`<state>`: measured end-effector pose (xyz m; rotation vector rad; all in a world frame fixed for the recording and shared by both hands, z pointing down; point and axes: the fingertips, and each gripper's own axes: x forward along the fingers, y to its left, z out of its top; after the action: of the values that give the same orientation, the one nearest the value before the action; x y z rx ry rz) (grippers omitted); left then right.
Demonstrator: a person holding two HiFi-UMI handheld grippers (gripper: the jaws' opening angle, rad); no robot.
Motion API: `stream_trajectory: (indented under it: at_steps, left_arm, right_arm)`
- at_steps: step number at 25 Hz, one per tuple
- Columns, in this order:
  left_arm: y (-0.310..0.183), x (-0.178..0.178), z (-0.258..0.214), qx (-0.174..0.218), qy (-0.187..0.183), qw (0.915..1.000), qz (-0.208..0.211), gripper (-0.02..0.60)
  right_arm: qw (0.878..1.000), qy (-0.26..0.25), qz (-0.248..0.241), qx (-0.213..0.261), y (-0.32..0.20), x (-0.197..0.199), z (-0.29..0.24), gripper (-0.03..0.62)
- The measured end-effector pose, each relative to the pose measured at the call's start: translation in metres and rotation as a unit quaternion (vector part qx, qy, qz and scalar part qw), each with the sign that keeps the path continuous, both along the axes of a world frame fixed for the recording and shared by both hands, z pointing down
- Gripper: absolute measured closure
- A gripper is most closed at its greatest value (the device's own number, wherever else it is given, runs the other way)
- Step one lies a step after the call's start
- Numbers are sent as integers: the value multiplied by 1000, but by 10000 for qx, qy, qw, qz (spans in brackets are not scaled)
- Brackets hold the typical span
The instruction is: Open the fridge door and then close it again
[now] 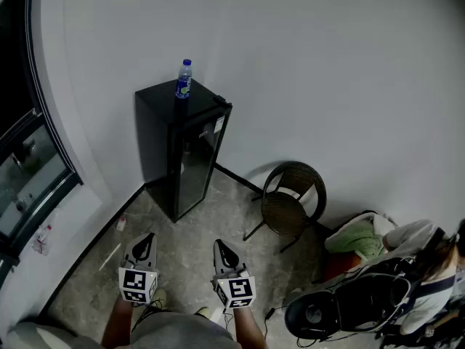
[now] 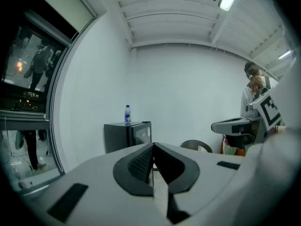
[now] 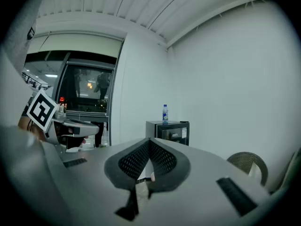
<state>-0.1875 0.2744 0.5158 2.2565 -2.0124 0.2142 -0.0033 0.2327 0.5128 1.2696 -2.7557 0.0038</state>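
A small black fridge stands against the white wall near the corner, its glass door closed. The same fridge shows in the left gripper view, and the fridge also in the right gripper view. A water bottle with a blue label stands on top. My left gripper and right gripper are held side by side low in the head view, well short of the fridge. Both are shut and hold nothing. The left gripper and right gripper show their jaws pressed together.
A round wicker chair stands right of the fridge. A scooter and a person are at the lower right, with green cloth behind. A glass door lies to the left. Stone floor stretches between me and the fridge.
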Motion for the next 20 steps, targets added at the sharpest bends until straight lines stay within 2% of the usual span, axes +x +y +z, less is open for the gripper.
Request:
stream_trajectory:
  at_steps: [11,20]
  left_arm:
    - [-1,27,-6,90,-63,9999,-36,577]
    - [-4,71,-1,29,13,9998,-182,577]
  right_arm:
    - [9998,-150,-119,-35,-2,23,0,571]
    - [9992,-190,-282,-198,-2,63,17,571]
